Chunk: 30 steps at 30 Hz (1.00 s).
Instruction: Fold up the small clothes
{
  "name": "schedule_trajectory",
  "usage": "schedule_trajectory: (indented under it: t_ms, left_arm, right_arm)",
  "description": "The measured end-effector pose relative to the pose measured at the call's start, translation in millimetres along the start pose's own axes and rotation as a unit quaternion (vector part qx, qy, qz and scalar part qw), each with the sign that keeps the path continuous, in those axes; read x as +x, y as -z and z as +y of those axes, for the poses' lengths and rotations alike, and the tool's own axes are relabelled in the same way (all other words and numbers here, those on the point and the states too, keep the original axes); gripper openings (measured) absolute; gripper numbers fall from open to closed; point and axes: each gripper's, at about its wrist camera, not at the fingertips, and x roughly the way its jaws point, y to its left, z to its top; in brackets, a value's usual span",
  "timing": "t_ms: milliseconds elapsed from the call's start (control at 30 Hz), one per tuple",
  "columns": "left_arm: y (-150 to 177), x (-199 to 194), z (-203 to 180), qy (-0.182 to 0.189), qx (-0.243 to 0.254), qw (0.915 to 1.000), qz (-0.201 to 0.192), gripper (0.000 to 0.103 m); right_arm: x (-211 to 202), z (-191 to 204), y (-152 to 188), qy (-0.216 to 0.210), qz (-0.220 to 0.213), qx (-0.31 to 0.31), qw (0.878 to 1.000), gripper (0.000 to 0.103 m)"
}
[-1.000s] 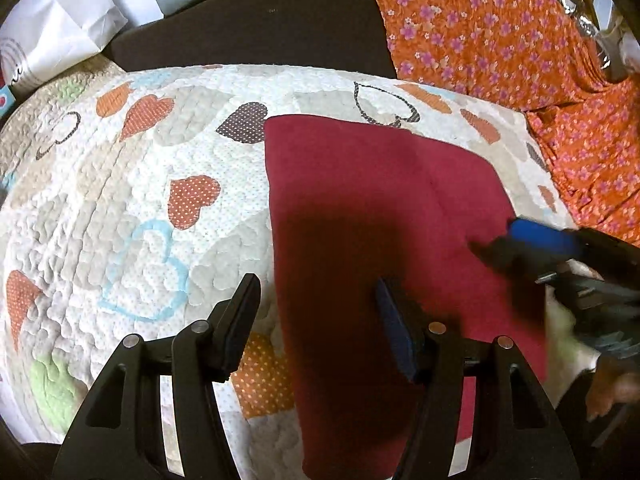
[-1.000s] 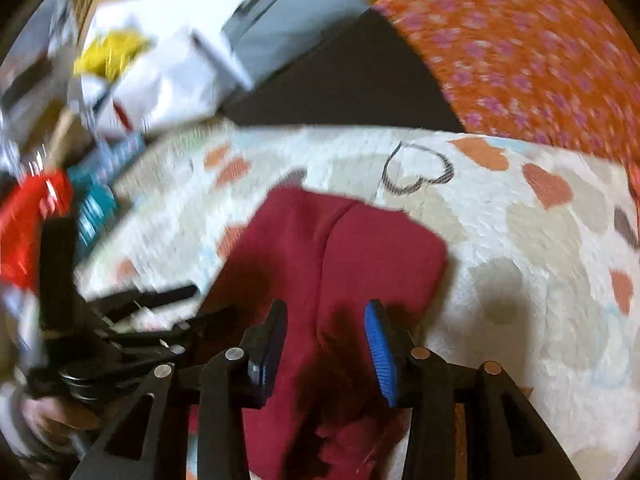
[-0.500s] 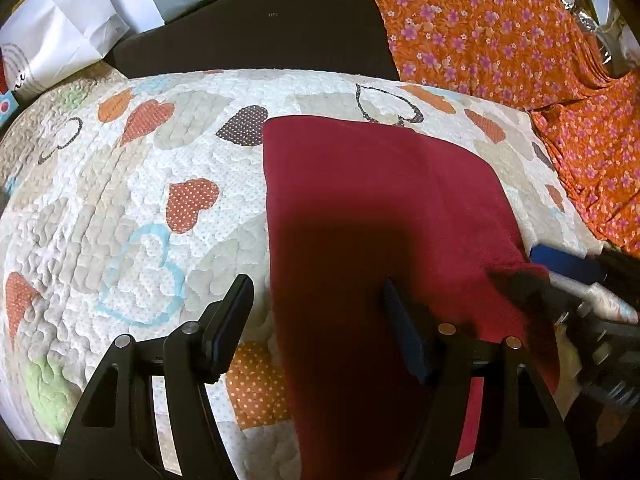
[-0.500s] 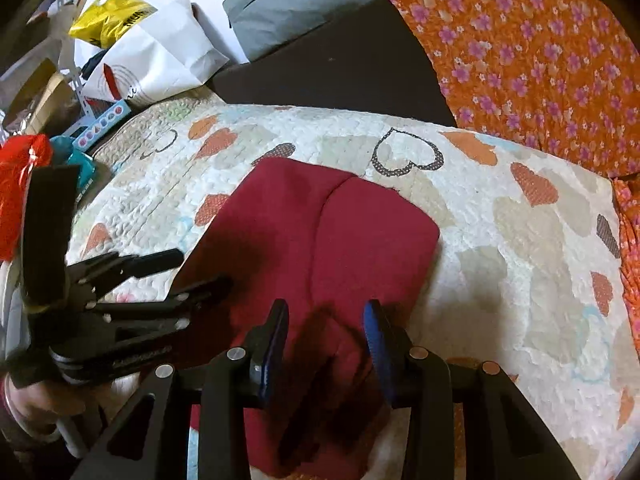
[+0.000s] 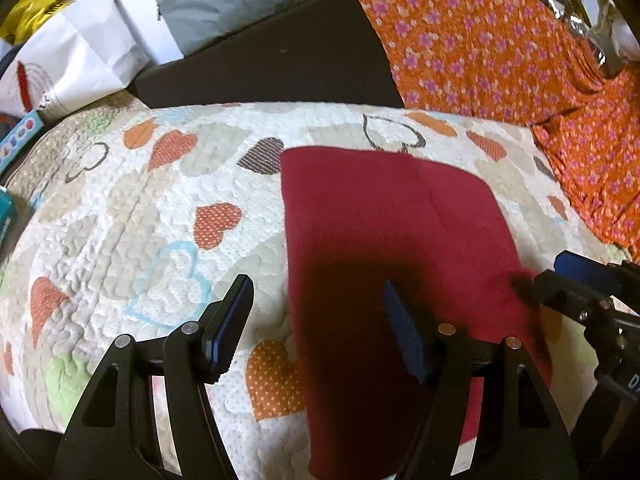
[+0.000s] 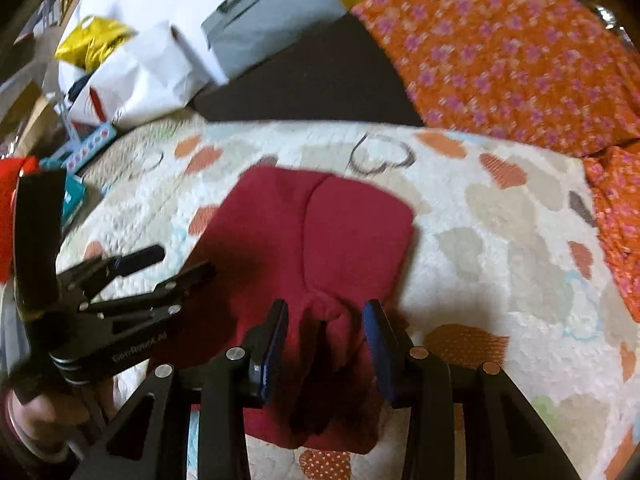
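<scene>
Right gripper (image 6: 325, 344) has advanced over bunched red cloth (image 5: 392, 232) beside orange fabric (image 5: 500, 52).

The red garment (image 5: 384, 232) looks like soft matte fleece. The heart quilt (image 5: 132, 216) is puckered, stitched cotton; the grippers are matte black plastic.

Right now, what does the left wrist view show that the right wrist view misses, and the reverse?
Only the left wrist view shows the open left gripper straddling the dark red folded garment's left edge. Only the right wrist view shows the bunched near fabric between the open right gripper's fingers, plus a yellow foil bag. Both show the heart-patterned quilt and orange floral cloth.
</scene>
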Motion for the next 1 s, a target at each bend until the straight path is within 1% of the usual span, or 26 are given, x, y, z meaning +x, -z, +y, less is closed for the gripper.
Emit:
schedule_trajectory:
  t_ms: [67, 167, 267, 433, 600, 1000]
  left_arm:
    - [0.7, -7.6, 0.3, -0.008, 0.0, 0.9999, -0.011, 0.067]
    - [2.5, -19.5, 0.6, -0.022, 0.004, 0.9993, -0.029, 0.067]
    - [3.9, -27.5, 3.8, -0.022, -0.002, 0.9989, -0.041, 0.067]
    - [7.5, -29.9, 3.7, -0.025, 0.001, 0.999, -0.037, 0.067]
    - [7.8, -33.2, 4.1, -0.029, 0.008, 0.9983, -0.049, 0.067]
    - [7.5, -30.8, 5.7, -0.029, 0.013, 0.9981, -0.052, 0.067]
  right_arm:
    - [-6.1, 0.2, -0.2, 0.006, -0.007, 0.007, 1.0, 0.041]
    - [-13.2, -1.7, 0.5, 0.007, -0.017, 0.026, 0.999, 0.041]
    - [-17.8, -1.8, 2.0, 0.006, -0.02, 0.037, 0.999, 0.044]
    - [-21.5, 2.7, 5.0, 0.006, -0.021, 0.038, 0.999, 0.046]
    - [-22.0, 9.3, 7.3, 0.005, -0.019, 0.032, 0.999, 0.046]
    - [-12.7, 12.7, 10.3, 0.003, -0.001, 0.033, 0.999, 0.046]
